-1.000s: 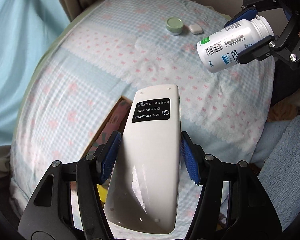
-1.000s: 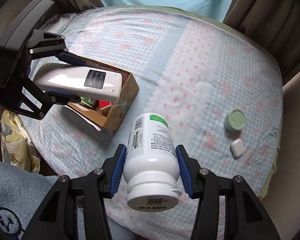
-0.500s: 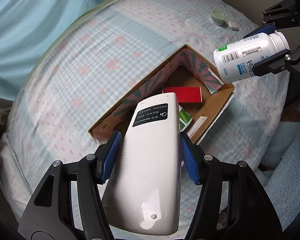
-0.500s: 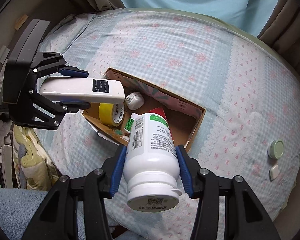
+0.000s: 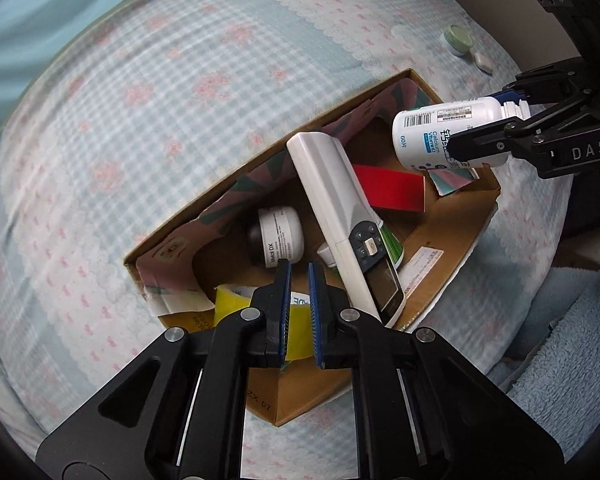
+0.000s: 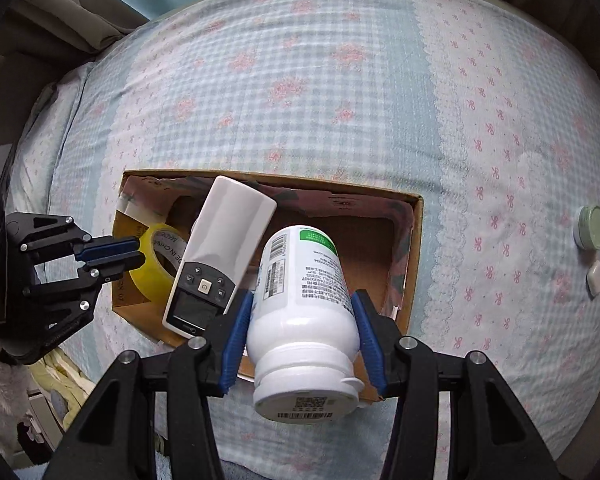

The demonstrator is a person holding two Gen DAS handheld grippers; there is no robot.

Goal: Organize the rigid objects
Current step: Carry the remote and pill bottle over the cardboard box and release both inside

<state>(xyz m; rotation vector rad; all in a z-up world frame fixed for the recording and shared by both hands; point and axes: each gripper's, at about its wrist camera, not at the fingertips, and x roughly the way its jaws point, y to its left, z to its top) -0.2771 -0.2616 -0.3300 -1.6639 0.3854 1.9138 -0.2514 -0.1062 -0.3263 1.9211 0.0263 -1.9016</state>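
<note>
Left gripper [image 5: 299, 280] hangs above the near end of the box [image 5: 452, 248], pointing steeply down; its jaws have just been closing and now stand nearly together with nothing between them. The remote [image 5: 340, 216] is free of it and lies in the box, propped at a slant, its plain end up against the far patterned wall, its button and screen end low near the front edge, face up. In the right wrist view the same remote [image 6: 220, 252] leans across the box [image 6: 416, 240] from the far wall toward the near left corner. Right gripper [image 6: 302, 334] clamps the white bottle [image 6: 304, 304] across its body, cap end toward the camera, bottom end pointing down over the box interior; both blue pads press its sides. From the left wrist view the right gripper [image 5: 496, 136] and bottle [image 5: 440, 136] sit over the far right corner of the box, bottle above the rim, not resting on anything. Other contents: yellow tape roll [image 5: 232, 304] at the near left corner, small white jar [image 5: 280, 240] on its side, red flat pack [image 5: 392, 190], and a green-and-white tube [image 5: 392, 246] partly under the remote. On the bedspread [image 6: 340, 80], well apart from the box: a green round tin [image 6: 591, 227] and a small white case [image 6: 595, 278] just beside it.
</note>
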